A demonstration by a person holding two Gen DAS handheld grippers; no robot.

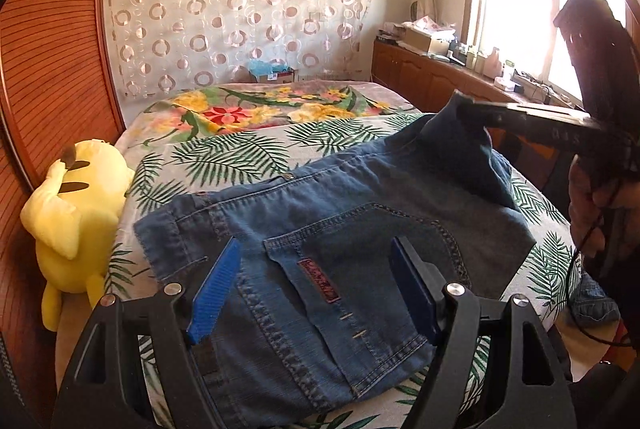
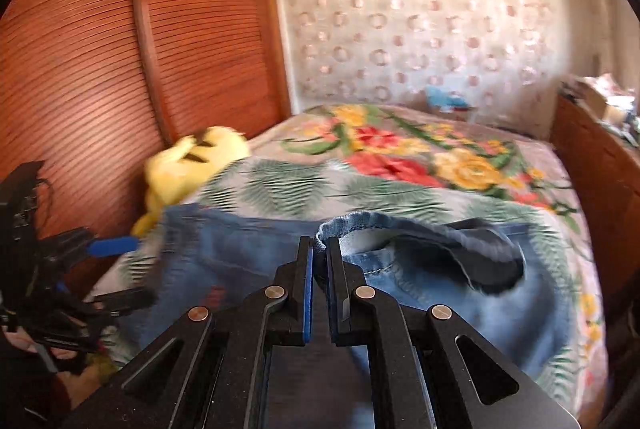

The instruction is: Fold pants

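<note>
Blue denim pants [image 1: 320, 229] lie on the leaf-print bed cover, waistband and a back pocket with a red label facing up. My left gripper [image 1: 316, 269] hovers open just above that pocket, its blue pads [image 1: 216, 293] wide apart with nothing between them. My right gripper [image 1: 464, 105] is shut on a fold of the pants and holds it lifted off the bed at the far right. In the right wrist view, which is blurred, the right gripper [image 2: 320, 245] pinches the hemmed edge of the pants [image 2: 420, 269]. The left gripper [image 2: 120, 271] shows at the left.
A yellow plush toy [image 1: 76, 213] lies at the bed's left edge against a slatted wooden wardrobe [image 1: 52, 69]. A floral blanket [image 1: 260, 109] covers the far half of the bed. A cluttered wooden cabinet [image 1: 440, 73] runs under the window. A hand [image 1: 588, 205] holds the right gripper.
</note>
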